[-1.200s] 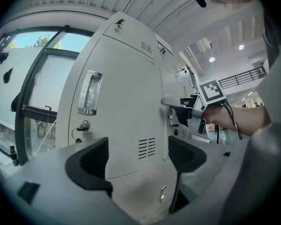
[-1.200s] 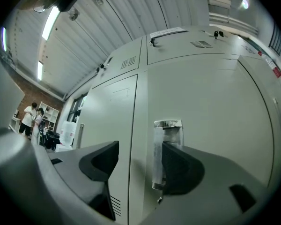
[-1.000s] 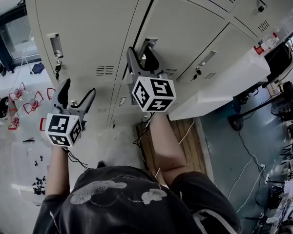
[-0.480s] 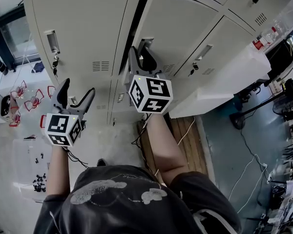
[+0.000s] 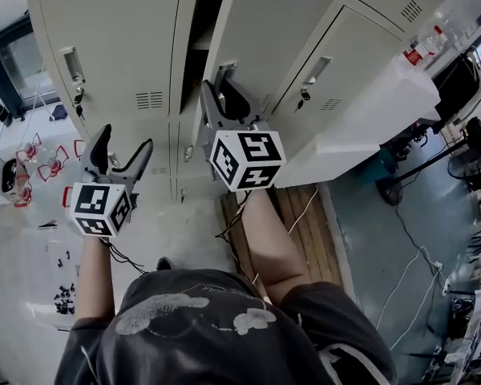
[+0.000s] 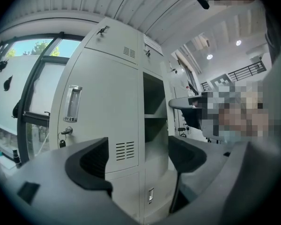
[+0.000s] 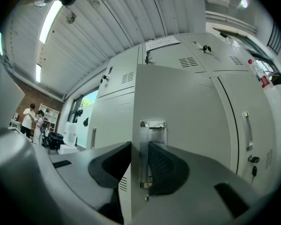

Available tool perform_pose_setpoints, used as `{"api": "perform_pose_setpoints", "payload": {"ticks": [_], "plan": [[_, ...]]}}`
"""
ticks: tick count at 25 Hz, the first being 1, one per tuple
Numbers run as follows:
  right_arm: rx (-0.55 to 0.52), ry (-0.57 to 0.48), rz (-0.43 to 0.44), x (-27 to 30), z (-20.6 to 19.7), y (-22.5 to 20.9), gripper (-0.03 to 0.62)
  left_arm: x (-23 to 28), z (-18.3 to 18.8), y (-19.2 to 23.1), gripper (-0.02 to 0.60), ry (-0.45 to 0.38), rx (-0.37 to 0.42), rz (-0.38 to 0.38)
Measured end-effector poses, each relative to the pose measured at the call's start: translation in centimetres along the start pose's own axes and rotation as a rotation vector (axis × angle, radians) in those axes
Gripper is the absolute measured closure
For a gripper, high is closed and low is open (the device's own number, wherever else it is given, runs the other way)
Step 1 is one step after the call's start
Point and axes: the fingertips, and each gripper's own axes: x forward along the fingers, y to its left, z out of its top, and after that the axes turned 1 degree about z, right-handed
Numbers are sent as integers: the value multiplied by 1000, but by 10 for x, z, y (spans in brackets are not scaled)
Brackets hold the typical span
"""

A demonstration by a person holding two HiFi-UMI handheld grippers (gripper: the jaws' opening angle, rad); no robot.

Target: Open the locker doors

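The opening pull seems under way: the right gripper [image 5: 218, 95], jaws just closed, pinches the door [image 5: 264, 30] at its handle [image 7: 153, 125], ajar at upper centre. The left gripper [image 5: 122, 141] is spread and empty. The next move probably calls for swinging the door wider.

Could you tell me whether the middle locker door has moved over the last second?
Yes: the door has swung outward, widening the dark gap beside the closed left door.
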Motion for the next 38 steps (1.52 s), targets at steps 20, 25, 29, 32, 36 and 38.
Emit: {"api": "perform_pose_setpoints", "payload": {"ticks": [20,25,29,32,36,38], "plan": [[-55,-14,66,-97,16,-23,453,-13,-1,-90,189,-4,-2,5],[-61,-25,48,-126,20,-38,453,-16,-3,-114,189,0,1,-3],[-72,-39,14,-149,23,-53,454,-22,-5,-130,189,6,2,-5],[-74,-40,-13,-167,25,-66,454,-26,-7,-143,189,12,2,-6],[-81,-43,-48,-188,28,-85,485,-31,-7,-161,189,16,6,-14],[-90,-45,-62,-196,29,-93,516,-33,-7,-169,189,17,8,-17]]}}
